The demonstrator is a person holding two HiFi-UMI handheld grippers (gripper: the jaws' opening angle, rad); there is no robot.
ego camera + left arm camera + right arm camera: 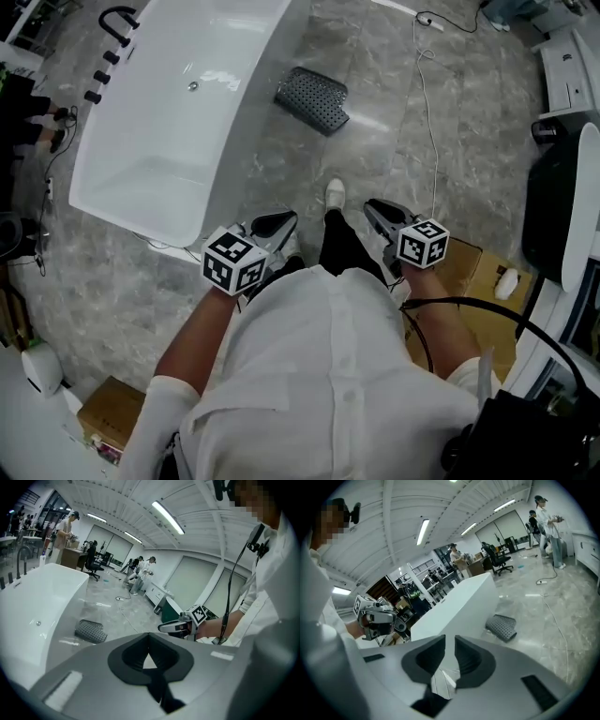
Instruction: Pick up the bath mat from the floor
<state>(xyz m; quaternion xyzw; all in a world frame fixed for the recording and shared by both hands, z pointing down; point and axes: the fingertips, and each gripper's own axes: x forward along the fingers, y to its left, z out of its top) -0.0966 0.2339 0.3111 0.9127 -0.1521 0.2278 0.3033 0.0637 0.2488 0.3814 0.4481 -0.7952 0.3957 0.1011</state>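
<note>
Bath mat right of bathtub

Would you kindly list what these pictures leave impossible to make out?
Bath mat: one end is folded over in every view, hiding what lies beneath.
Cable: head view, near end hidden behind the right gripper.
Distant people: left gripper view, too small to tell what they handle.

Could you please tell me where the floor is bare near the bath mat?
Bare floor lies between the mat and the cable, and between mat and shoe. The tub hems the left; a box crowds the right.
</note>
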